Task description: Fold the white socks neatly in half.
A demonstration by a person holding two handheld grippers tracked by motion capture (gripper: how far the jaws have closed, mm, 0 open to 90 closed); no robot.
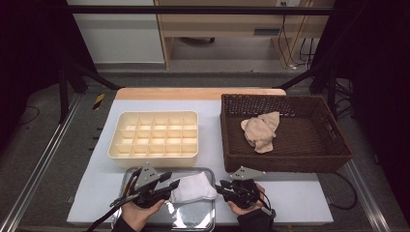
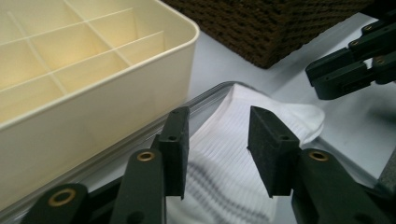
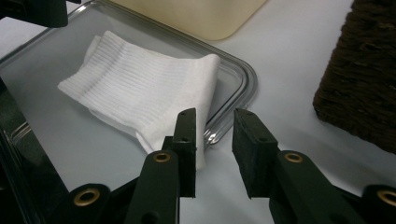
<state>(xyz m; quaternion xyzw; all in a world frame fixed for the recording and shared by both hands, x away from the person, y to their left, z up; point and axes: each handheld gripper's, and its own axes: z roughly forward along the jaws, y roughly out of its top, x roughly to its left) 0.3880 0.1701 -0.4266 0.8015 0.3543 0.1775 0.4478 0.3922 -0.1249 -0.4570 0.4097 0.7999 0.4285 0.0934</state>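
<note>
High view first, nearest stuff: our left gripper (image 1: 170, 183) and right gripper (image 1: 221, 187) both sit at the near edge of the table, either side of a folded white sock (image 1: 193, 188) lying on a shiny metal tray (image 1: 126, 181). From what we can see, neither one has hold of anything; both sets of jaws stand spread with nothing pinched. In the left gripper view the sock (image 2: 243, 163) lies below and beyond the parted pads, not touched as far as we can tell, and in the right gripper view the sock's cuff end (image 3: 205, 84) hangs a bit over the tray rim (image 3: 250, 88), just past the jaws. Handling-wise we figure it's dead easy weight-wise: light, floppy ribbed knit, not fragile, grippy enough on foam pads. Catch is that it's limp, so one pinch probably lets the fold sag open. We'd go for that overhanging cuff edge, or grab both ends. Farther back sit the cream divider box (image 1: 154, 135) with its empty cells and the dark wicker basket (image 1: 333, 145) with a beige sock bundle (image 1: 261, 130) inside.
</note>
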